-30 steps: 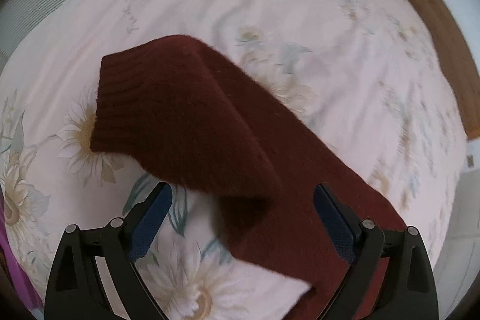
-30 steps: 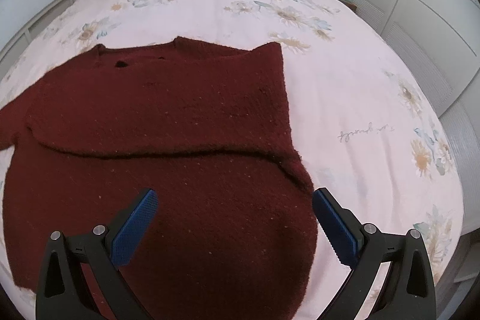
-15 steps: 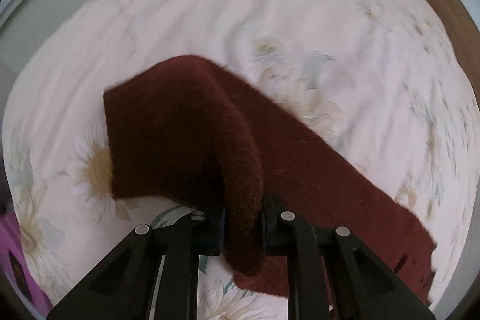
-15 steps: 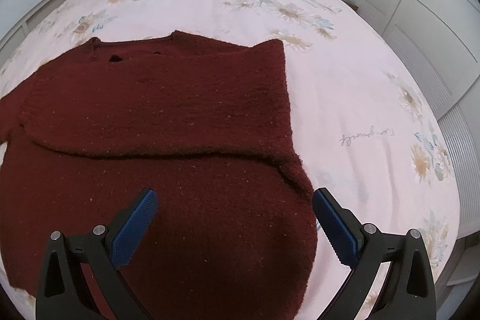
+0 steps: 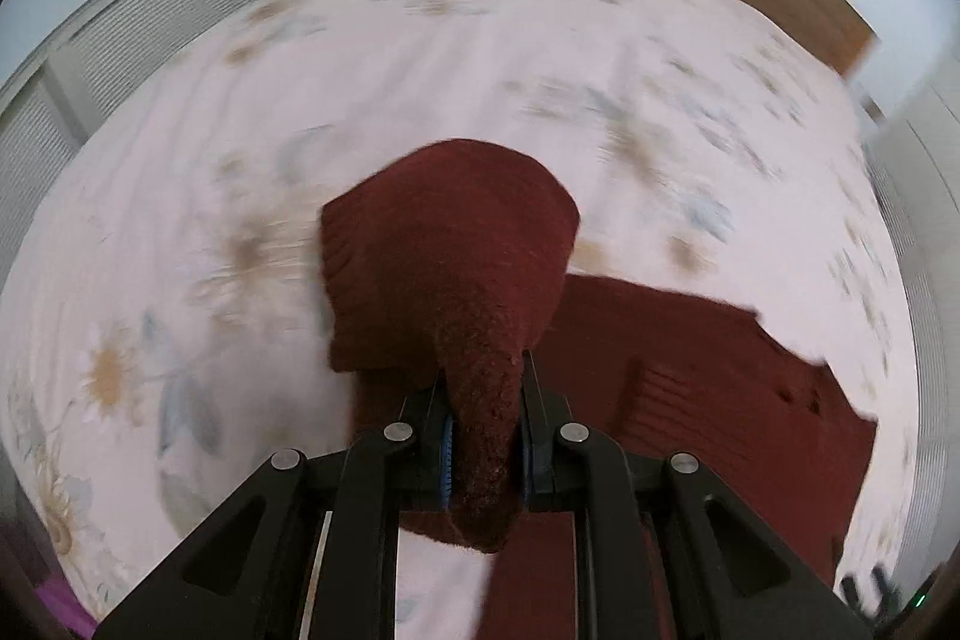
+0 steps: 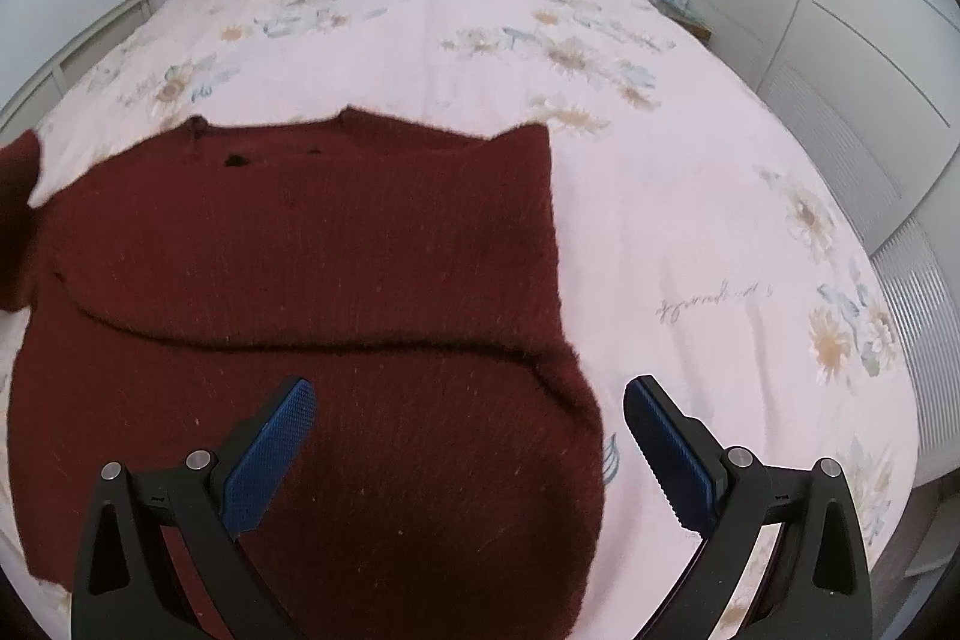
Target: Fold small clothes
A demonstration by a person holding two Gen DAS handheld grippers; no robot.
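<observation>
Slippage is your risk: your left fingers pinch only the sleeve fold, lifted off the bed, while your right fingers hover wide open and empty over the sweater near the bed's foot.

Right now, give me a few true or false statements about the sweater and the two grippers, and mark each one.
1. The left gripper is shut on a sleeve of the dark red sweater. True.
2. The right gripper holds the hem. False: its jaws are open and hold nothing.
3. The sweater lies on a floral bedspread. True.
4. The sweater is blue. False: it is dark red.
</observation>
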